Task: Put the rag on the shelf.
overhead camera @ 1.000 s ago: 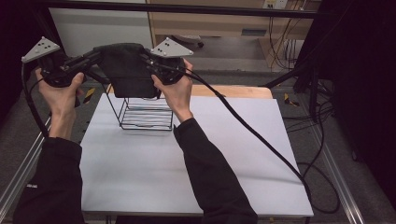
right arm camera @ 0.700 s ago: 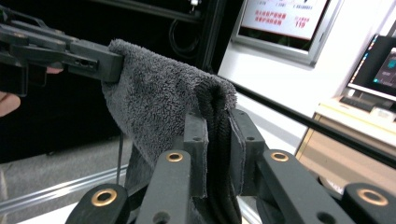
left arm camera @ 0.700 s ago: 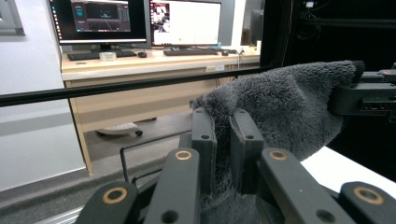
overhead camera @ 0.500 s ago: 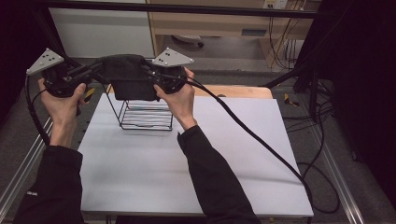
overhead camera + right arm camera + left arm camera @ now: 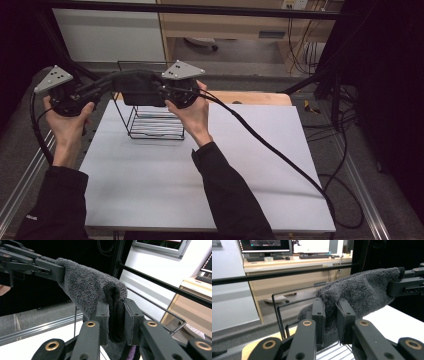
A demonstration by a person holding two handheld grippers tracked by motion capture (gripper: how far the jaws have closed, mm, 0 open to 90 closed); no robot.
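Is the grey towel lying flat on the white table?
No, the towel hangs in the air between both claws, above the wire rack.

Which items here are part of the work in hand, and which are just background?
In use: dark grey fluffy towel, clamped by left gripper and right gripper; black wire rack below it.

Lying about: white table, wooden desk with monitors and keyboards, loose black floor cables.

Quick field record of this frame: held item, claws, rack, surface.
held item: dark grey fluffy towel, stretched between both claws
left claw: shut on one end of the towel
right claw: shut on the other end
rack: black wire rack, standing on the table directly below the towel
surface: white table top
towel contact with rack: cannot tell
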